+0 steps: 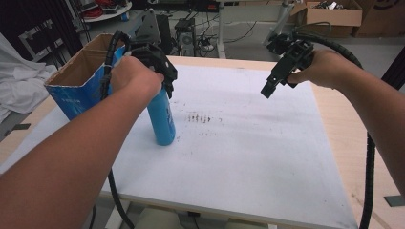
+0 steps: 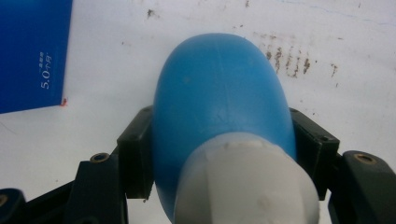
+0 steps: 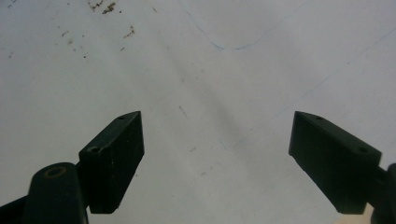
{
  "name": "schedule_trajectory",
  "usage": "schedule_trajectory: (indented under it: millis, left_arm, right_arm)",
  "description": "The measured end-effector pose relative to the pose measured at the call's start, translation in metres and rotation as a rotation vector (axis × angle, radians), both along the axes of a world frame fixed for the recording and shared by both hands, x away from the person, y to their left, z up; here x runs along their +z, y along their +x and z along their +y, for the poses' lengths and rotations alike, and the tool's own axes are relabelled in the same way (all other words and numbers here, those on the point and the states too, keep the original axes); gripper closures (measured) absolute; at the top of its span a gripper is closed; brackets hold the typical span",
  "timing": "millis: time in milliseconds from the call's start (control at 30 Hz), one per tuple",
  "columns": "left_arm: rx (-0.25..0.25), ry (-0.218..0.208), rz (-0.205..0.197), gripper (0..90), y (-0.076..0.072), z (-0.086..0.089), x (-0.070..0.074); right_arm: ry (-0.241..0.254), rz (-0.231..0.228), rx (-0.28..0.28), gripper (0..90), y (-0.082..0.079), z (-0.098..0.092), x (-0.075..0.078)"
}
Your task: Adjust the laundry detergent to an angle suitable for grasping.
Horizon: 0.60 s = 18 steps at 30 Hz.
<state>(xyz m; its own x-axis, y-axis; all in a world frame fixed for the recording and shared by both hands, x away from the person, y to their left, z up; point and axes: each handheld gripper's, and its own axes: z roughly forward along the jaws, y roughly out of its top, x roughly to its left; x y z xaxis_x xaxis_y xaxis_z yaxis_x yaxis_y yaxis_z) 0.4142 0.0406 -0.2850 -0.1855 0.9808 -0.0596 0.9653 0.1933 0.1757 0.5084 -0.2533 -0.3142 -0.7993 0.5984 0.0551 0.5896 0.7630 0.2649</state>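
Observation:
A blue bottle [image 1: 162,119] with a white cap [image 2: 243,182] stands upright on the white board [image 1: 248,157], left of centre. My left gripper [image 1: 165,78] comes down over its top and is shut on the bottle; in the left gripper view both black pads [image 2: 135,158] press on the blue body [image 2: 219,88] just below the cap. My right gripper [image 1: 267,89] hangs in the air above the board's far right part, tilted down. Its jaws stand open in the right gripper view [image 3: 217,154], with bare board between them.
An open blue cardboard box [image 1: 83,78] stands at the board's far left, close behind the bottle; its blue side [image 2: 32,51] is near the bottle. Dark smudges [image 1: 200,118] mark the board's middle. Black cables trail from both grippers. Clutter and cartons lie beyond the table.

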Motion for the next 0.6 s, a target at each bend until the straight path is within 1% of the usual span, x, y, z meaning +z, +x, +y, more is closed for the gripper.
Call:
schedule_trajectory:
  millis: [100, 233, 300, 367, 400, 467, 600]
  left_arm:
    - [-0.002, 0.001, -0.004, 37.4, 0.000, 0.001, 0.000]
    - [-0.014, 0.018, -0.016, 37.5, 0.000, 0.000, 0.004]
    - [-0.021, 0.016, -0.011, 37.5, 0.000, -0.001, 0.008]
    - [-0.031, 0.004, -0.007, 37.5, 0.001, 0.000, 0.013]
    - [-0.038, 0.001, -0.011, 37.5, 0.001, 0.000, 0.015]
    - [-0.064, 0.004, 0.000, 37.5, 0.002, -0.001, 0.020]
    - [-0.090, 0.004, 0.000, 37.6, 0.003, -0.001, 0.031]
  right_arm:
    - [0.000, 0.001, -0.003, 18.2, -0.001, 0.000, 0.001]
    - [0.000, -0.001, -0.002, 18.2, -0.001, 0.001, 0.001]
    - [0.001, 0.000, -0.003, 18.2, -0.001, 0.001, 0.001]
    - [0.001, 0.001, -0.006, 18.2, -0.002, 0.002, 0.002]
    - [0.000, -0.002, -0.002, 18.3, -0.002, 0.002, 0.002]
    - [-0.002, -0.001, -0.005, 18.3, -0.002, 0.002, 0.003]
    - [-0.004, -0.004, -0.003, 18.3, -0.003, 0.002, 0.004]
